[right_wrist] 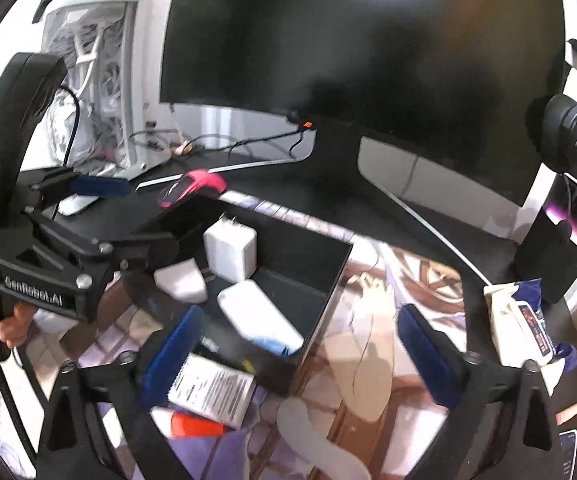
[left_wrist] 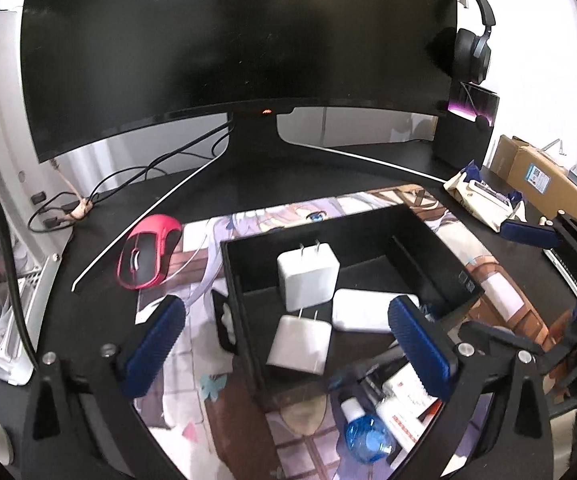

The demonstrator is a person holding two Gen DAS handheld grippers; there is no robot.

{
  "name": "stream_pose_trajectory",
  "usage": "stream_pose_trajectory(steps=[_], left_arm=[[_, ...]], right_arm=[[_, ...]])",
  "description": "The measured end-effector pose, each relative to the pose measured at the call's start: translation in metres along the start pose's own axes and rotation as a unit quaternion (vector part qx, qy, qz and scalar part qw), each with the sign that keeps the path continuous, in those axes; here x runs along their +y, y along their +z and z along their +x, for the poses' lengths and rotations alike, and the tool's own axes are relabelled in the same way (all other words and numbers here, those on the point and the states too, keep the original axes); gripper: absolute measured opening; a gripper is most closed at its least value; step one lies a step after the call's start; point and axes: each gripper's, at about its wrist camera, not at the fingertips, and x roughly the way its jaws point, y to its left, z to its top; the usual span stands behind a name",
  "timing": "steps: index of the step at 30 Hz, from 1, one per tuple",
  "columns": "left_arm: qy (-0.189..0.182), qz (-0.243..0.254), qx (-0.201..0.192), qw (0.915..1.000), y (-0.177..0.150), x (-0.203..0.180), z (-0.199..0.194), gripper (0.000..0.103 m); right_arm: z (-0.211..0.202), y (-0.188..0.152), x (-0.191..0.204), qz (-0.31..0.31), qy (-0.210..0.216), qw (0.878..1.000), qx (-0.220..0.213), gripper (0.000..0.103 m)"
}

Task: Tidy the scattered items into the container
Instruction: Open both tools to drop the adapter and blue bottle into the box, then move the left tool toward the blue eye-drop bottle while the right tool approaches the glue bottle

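Your left gripper stands with its jaws wide apart and nothing between the pads, hovering over the near-left part of the black container. The pink mouse lies on the bench to the container's left, beside the printed desk mat. Inside the container lie three white items: a large charger toward the back, a smaller charger in front of it, and a flat white block to their right. A blue bottle and small boxes lie at the container's near edge. Your right gripper is likewise fully spread and empty, over the container's near-right corner. A tissue pack lies toward the bench's right edge.
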Motion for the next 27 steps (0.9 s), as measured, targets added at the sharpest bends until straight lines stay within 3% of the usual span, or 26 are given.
stream_pose_trajectory(steps=[13,27], left_arm=[[0.009,-0.010,0.004,0.9999,-0.031,-0.004,-0.022,0.102],[0.018,-0.004,0.032,0.9993,-0.059,-0.015,-0.021,0.102]], right_arm=[[-0.020,-0.023,0.007,0.003,0.004,1.000,0.010,0.103],[-0.030,-0.049,0.010,0.031,0.002,0.999,0.024,0.103]])
